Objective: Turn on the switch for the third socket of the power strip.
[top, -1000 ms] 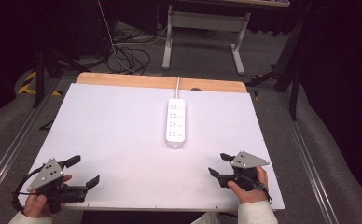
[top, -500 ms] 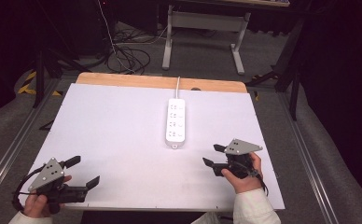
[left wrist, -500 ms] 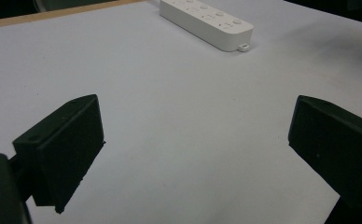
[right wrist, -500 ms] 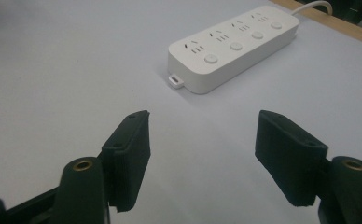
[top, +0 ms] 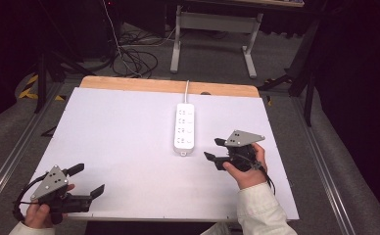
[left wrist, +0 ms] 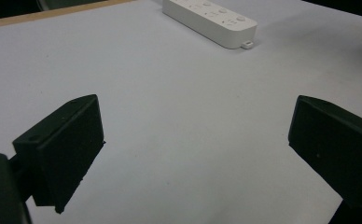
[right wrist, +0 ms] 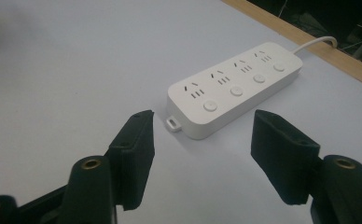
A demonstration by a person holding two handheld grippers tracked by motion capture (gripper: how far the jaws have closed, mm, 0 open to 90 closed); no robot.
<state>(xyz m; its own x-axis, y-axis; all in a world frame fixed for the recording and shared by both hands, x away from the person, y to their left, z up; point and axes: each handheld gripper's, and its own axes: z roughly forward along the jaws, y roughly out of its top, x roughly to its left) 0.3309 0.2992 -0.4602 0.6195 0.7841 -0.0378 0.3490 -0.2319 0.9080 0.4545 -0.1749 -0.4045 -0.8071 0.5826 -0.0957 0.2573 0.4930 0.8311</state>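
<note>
A white power strip with several sockets and round buttons lies at the middle of the white table top, its cable running off the far edge. My right gripper hovers just right of the strip's near end, pointing left at it, open with nothing between its jaws; the jaws have just been closing a little. In the right gripper view the power strip lies just past the right gripper. My left gripper rests at the near left corner, open and empty. Far ahead of the left gripper lies the power strip.
A wooden strip edges the table's far side. Beyond it stand a metal stand and loose cables on the floor. Grey rails run along both sides of the table.
My right gripper has moved up the table and leftward toward the strip's near end, and its jaws stand a little narrower. The left gripper has stayed put.
</note>
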